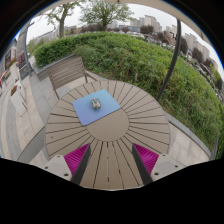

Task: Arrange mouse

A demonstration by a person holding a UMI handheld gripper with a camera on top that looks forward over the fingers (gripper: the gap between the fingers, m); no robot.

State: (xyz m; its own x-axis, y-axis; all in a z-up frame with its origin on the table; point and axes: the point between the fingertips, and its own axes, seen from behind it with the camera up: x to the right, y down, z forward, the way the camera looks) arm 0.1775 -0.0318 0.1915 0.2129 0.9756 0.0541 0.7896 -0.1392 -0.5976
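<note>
Approach seems the step in hand, since the gripper hangs wide open and empty over the round slatted table while the mouse sits on a blue mat well beyond its fingers, so the next move calls for reaching forward and straddling it.

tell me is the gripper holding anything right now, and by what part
Nothing is held. The gripper is open with empty fingers; the mouse lies on the blue mat, beyond them on the round table.

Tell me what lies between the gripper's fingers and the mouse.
In the gripper view, only bare table slats and the near edge of the blue mouse pad separate the open gripper from the mouse, which sits on that pad.
</note>
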